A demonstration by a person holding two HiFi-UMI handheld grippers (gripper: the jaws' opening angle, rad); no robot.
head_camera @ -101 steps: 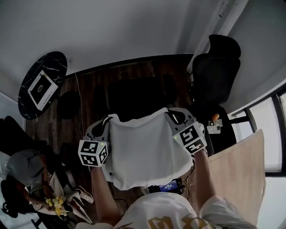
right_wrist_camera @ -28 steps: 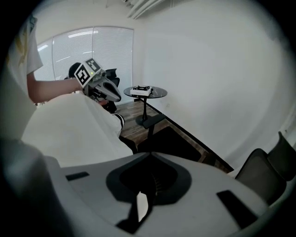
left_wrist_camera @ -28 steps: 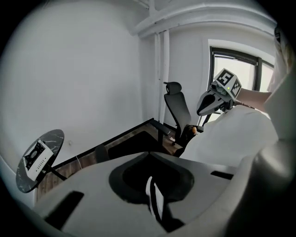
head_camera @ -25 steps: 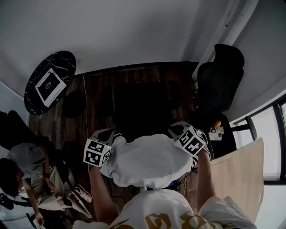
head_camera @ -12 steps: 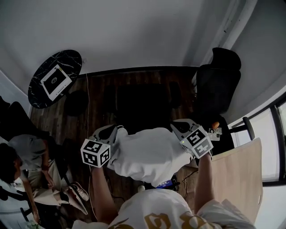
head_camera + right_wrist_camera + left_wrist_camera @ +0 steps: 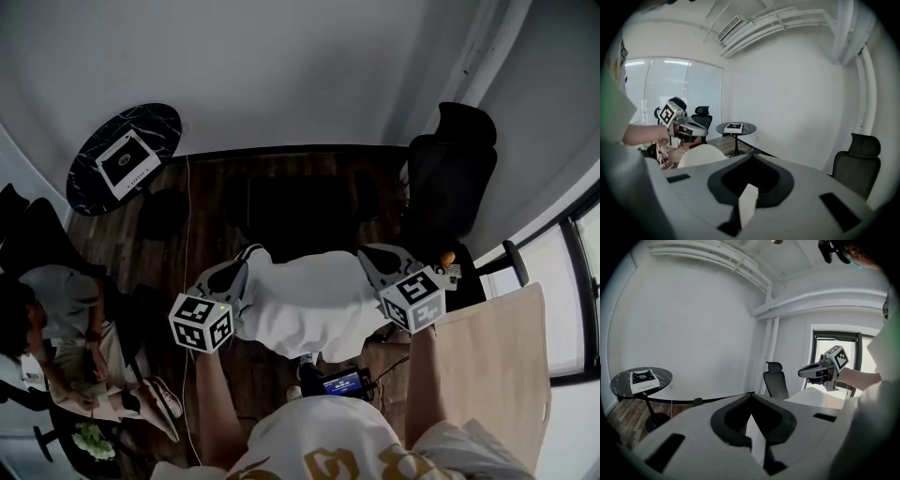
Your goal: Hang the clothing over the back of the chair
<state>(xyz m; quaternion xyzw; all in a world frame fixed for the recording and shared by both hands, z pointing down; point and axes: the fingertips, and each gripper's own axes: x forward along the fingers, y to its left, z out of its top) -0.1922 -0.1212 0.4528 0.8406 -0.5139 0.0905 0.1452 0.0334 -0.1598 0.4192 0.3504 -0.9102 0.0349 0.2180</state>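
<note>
Head view with both gripper views: the left gripper [image 6: 246,261] and the right gripper [image 6: 367,255] each had its jaws clamped together on an edge of the white clothing [image 6: 305,302], with a fold of fabric showing in the notch between the jaws in each gripper view. The clothing hung stretched between the two grippers in mid-air, above the wood floor [image 6: 202,202] and nearer the person than a dark shape [image 6: 300,202] that may have been the chair, though it was too dim to confirm. A black office chair [image 6: 452,178] stood at right and a round dark table [image 6: 122,159] at far left.
</note>
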